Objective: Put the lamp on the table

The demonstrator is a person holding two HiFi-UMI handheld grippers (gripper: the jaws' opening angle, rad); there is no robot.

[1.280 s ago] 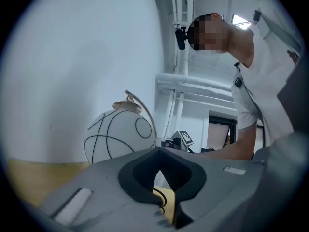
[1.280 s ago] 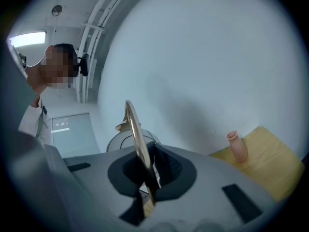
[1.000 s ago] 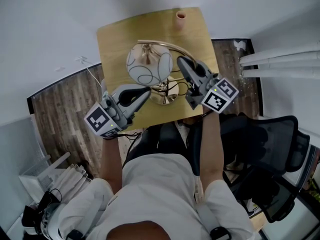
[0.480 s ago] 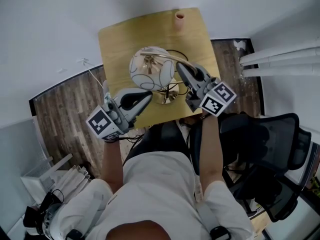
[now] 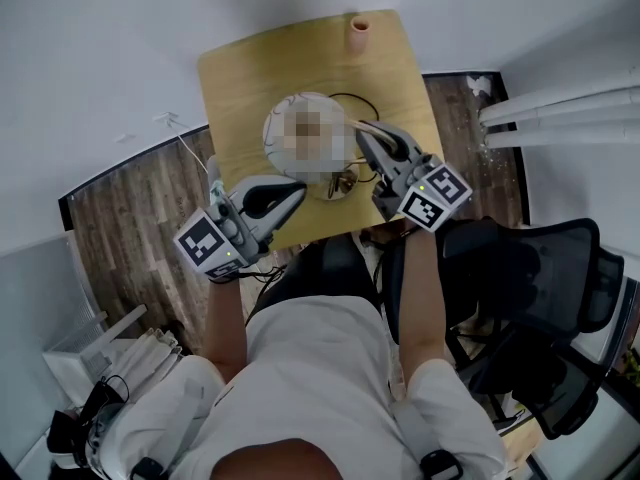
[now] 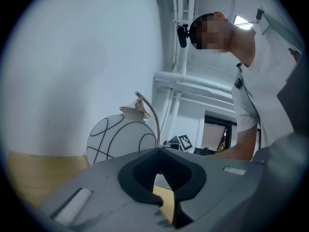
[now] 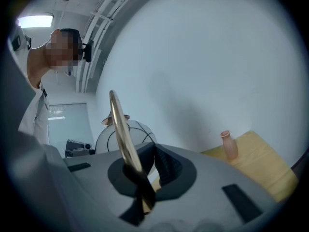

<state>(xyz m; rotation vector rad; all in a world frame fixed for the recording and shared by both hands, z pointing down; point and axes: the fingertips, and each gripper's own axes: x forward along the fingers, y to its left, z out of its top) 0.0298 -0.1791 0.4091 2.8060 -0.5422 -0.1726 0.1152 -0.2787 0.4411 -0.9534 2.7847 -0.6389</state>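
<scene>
The lamp has a white globe shade (image 5: pixel 278 133) with black lines, a curved brass arm (image 7: pixel 119 124) and a brass base (image 5: pixel 335 184) over the wooden table (image 5: pixel 240 78). Whether the base rests on the table I cannot tell. My right gripper (image 5: pixel 362 134) is shut on the brass arm, which runs between its jaws in the right gripper view. My left gripper (image 5: pixel 297 190) is shut with nothing in it, just left of the base near the table's front edge. The shade (image 6: pixel 120 139) stands beyond the left gripper (image 6: pixel 161 153) in the left gripper view.
A small pink vase (image 5: pixel 359 34) stands at the table's far edge, also the vase (image 7: pixel 229 145) right of the lamp. A black cord loops on the tabletop (image 5: pixel 352 103). A black office chair (image 5: pixel 540 288) and white pipes (image 5: pixel 560 118) are to the right, with a white wall behind the table.
My right gripper has shifted the lamp a little farther over the table, toward the right. The left gripper has moved along beside it, still shut.
</scene>
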